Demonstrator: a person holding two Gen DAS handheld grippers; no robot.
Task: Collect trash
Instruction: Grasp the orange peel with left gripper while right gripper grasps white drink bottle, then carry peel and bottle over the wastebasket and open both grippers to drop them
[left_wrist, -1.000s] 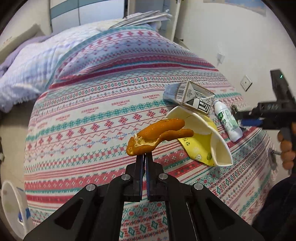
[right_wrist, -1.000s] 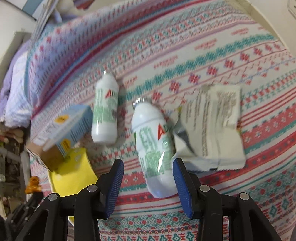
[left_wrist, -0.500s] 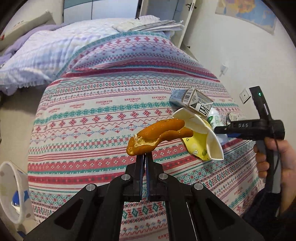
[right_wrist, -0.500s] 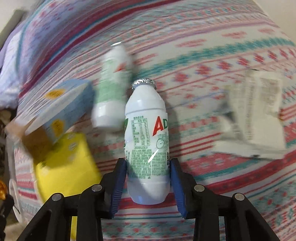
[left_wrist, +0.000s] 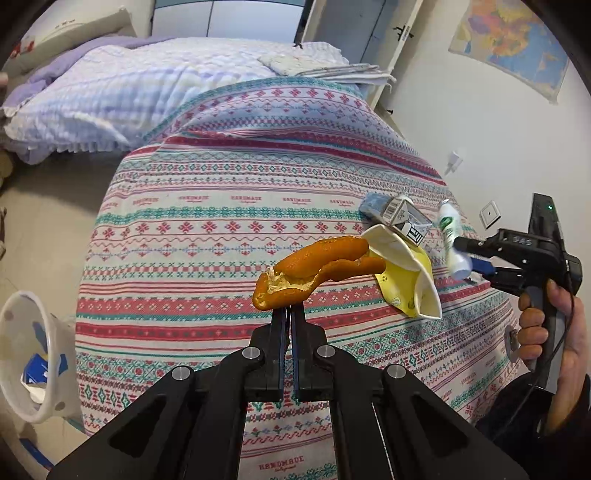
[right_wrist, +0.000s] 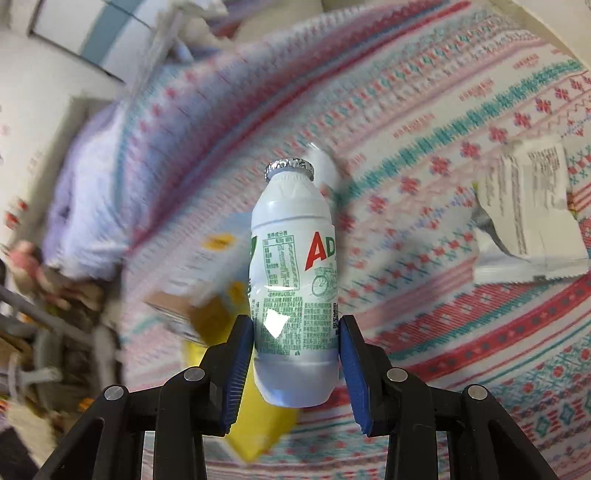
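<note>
left claw (left_wrist: 288, 314): I pinch orange peel (left_wrist: 314, 271) above bed (left_wrist: 221, 206) | right claw (right_wrist: 295, 350): I clamp white bottle (right_wrist: 293, 280) above bed

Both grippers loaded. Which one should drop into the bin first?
Left, probably. The left gripper holds the orange peel and the white bin sits at its lower left. The right gripper, clamping the bottle, is over the bed's far side.

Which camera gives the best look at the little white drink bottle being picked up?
The right wrist view: the bottle fills the centre, sharp, foil cap and label legible, clamped between the right gripper pads. The left wrist view shows it small, blurred, at the right edge.
</note>
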